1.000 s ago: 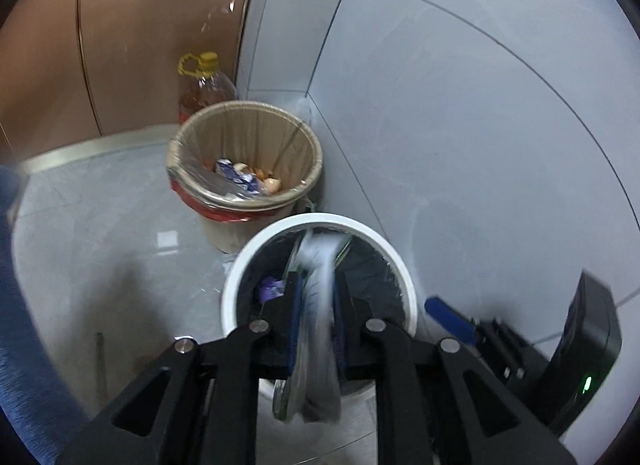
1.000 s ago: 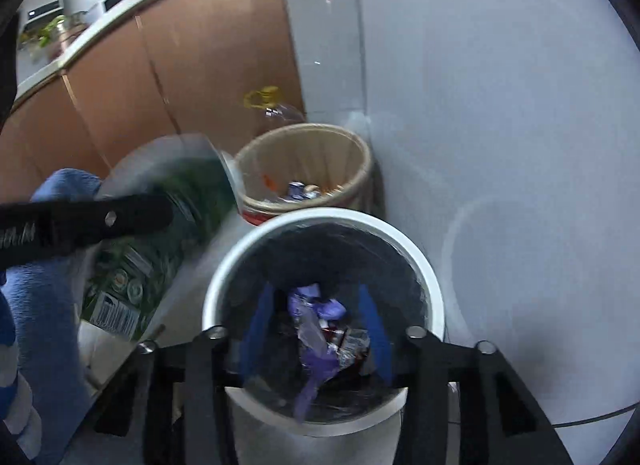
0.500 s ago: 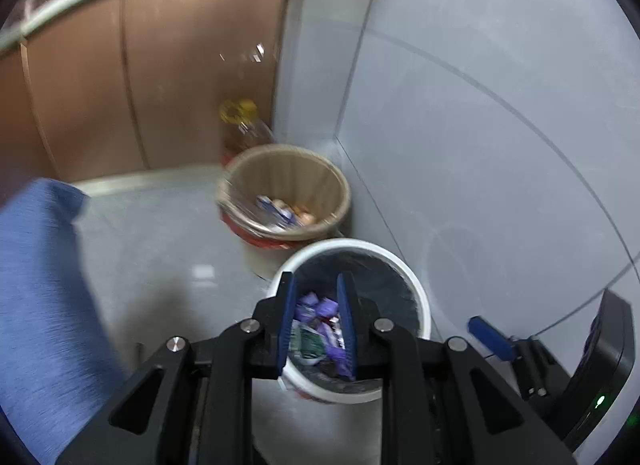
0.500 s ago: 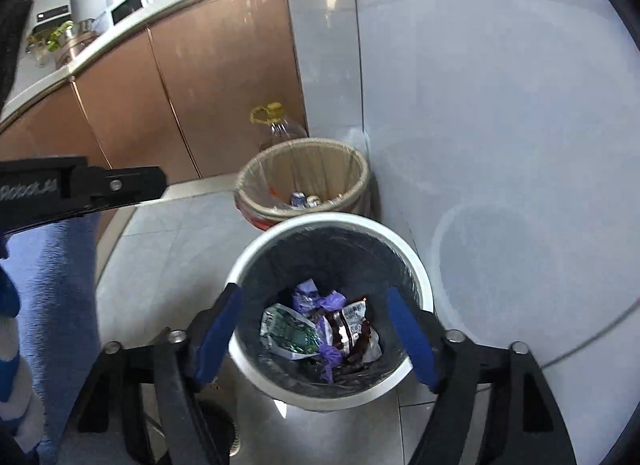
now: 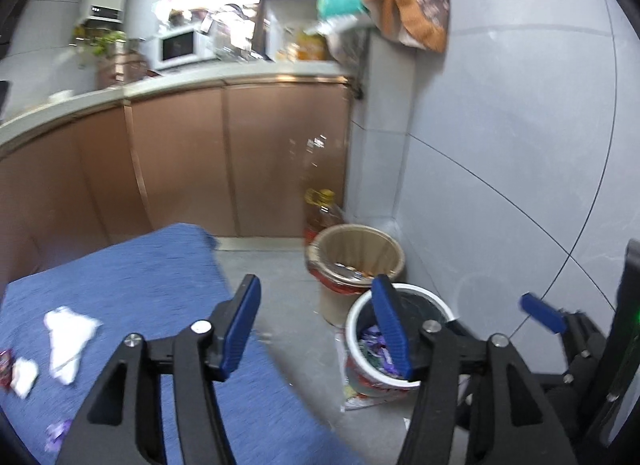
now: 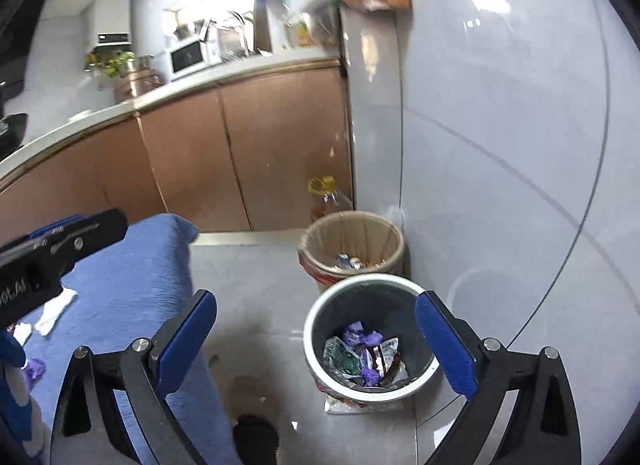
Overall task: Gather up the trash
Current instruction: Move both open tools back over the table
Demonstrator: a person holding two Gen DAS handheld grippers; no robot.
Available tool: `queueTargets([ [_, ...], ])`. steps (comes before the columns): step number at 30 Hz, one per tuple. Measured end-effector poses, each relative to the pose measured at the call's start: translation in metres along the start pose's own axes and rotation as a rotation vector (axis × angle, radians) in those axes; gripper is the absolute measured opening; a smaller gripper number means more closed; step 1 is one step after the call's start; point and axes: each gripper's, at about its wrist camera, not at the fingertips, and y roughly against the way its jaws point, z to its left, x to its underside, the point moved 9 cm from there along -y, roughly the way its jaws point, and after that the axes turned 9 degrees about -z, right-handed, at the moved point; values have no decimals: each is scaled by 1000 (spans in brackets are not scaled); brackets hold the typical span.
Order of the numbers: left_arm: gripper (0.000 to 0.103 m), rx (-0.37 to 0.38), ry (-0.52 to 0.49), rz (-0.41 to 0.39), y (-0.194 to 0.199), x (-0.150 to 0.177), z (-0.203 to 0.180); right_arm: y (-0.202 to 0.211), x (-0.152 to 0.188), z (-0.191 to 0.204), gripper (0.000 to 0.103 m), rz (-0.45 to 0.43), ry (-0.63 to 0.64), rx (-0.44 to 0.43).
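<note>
Right wrist view: right gripper (image 6: 316,345) and left gripper (image 5: 316,325), fingers just spread wide and empty, above white bin (image 6: 320,309) of wrappers (image 6: 362,359) at five o'clock.

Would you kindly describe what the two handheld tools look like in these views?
Both are alike: the left tool and right tool have black angular linkage arms joined by silver round-headed bolts, each ending in a flat, ribbed blue finger pad. Seen from the right wrist view, the left tool's black body carries white lettering, only partly readable. Beside the right tool, the left wrist view shows a black housing with a green light.
</note>
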Motion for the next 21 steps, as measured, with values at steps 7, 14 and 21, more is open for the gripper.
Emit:
queueTargets([
  [7, 59, -105, 41, -75, 77, 1, 51, 45, -19, 35, 103, -107, 56, -21],
  [14, 59, -170, 39, -127, 127, 4, 76, 78, -28, 63, 103, -173, 79, -76],
  [21, 59, -228, 25, -160, 162, 10, 92, 107, -35, 88, 103, -231, 99, -137],
])
